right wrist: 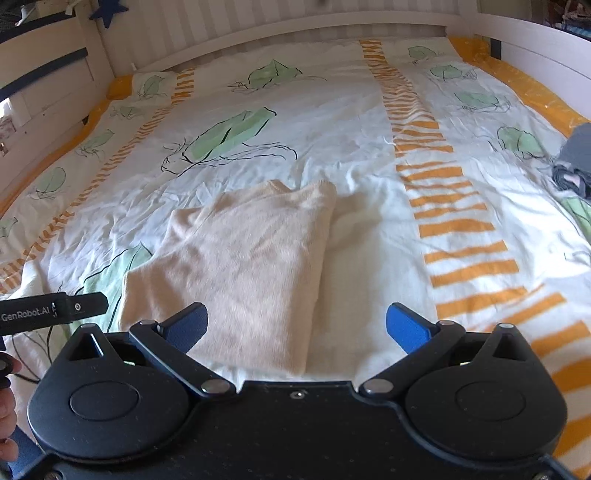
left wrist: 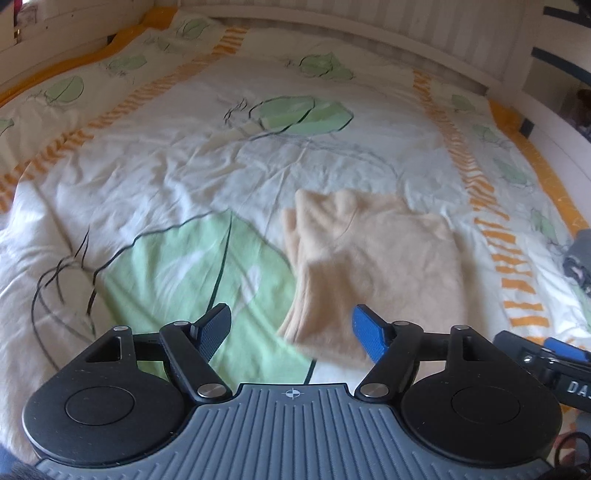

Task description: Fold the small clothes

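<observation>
A cream knitted garment [left wrist: 373, 266] lies folded flat on the bed; it also shows in the right wrist view [right wrist: 243, 258]. My left gripper [left wrist: 291, 332] is open and empty, held above the garment's near left edge. My right gripper [right wrist: 297, 325] is open and empty, held above the garment's near right edge. The right gripper's body shows at the left wrist view's right edge [left wrist: 546, 362]. The left gripper's body shows at the right wrist view's left edge [right wrist: 48, 310].
The bed cover [right wrist: 354, 122] is white with green leaves and orange stripes. A grey bundle of clothes [right wrist: 574, 158] lies at the bed's right side, also in the left wrist view [left wrist: 580, 258]. A white slatted bed frame [right wrist: 295, 22] runs along the far side.
</observation>
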A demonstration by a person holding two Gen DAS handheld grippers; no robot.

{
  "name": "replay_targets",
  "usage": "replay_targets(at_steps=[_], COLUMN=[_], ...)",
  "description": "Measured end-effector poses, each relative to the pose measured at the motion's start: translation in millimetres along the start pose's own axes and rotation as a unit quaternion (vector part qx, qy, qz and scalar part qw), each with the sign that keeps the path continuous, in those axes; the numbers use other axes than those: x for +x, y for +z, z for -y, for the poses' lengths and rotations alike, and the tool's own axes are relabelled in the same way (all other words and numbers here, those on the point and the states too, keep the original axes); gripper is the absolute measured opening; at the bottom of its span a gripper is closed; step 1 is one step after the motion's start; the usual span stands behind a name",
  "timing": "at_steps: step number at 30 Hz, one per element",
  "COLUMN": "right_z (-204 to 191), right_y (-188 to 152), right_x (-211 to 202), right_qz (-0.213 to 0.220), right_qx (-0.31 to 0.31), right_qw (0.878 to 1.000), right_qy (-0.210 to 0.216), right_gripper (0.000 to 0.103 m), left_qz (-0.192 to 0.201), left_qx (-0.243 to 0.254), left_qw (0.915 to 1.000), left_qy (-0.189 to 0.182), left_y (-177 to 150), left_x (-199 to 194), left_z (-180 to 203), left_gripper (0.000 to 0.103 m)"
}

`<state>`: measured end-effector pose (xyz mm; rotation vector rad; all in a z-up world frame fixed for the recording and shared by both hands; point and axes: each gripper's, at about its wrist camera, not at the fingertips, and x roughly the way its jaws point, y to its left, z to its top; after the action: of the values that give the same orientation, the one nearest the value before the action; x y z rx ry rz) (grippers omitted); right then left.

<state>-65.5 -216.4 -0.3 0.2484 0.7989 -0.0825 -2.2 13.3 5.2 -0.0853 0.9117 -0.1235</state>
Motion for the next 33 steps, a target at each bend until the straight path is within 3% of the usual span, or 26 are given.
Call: replay_targets(at_steps=[8,11,13,16,21,33], right_z=[-6.8,-9.2,-11.2,-13.5,-15.4,-14.9], right_y=[-10.7,-12.7,-13.8,-16.0,-18.9,-19.8], right_x=[-8.4,-8.5,-8.5,-8.2,-9.2,-6.6], right_qz=[-0.006,-0.009,-0.011,-0.015,-0.018,-0.026], right_qx=[-0.007,-0.01,-0.013,-0.015,-0.017,-0.014], right_qw=[1.0,1.0,1.0,1.0,1.0,0.999], right_qy=[-0.001,-0.003,-0.003,-0.003,-0.003,-0.014], right_gripper=[0.103,0.103,0.103,0.103,0.103,0.103], left_qz=[-0.022,0.007,0.02,0.002,0.01,-0.011], left_qx=[0.029,0.029,0.031,0.032,0.038,0.059], left_qw=[0.9985,0.9983,0.9982,0.999,0.9979,0.9974], left_qy=[0.039,0.049,0.046,0.033,0.051,0.04], left_y=[-19.0,-26.6,-29.8,-28.7,-31.3,-36.1], left_x=[-1.3,-8.6,-13.9,-13.7,-14.9,-8.9], left_z=[2.3,3.1,3.7,5.1,9.5,16.8], left_gripper=[0.071,0.071,0.071,0.071,0.071,0.071])
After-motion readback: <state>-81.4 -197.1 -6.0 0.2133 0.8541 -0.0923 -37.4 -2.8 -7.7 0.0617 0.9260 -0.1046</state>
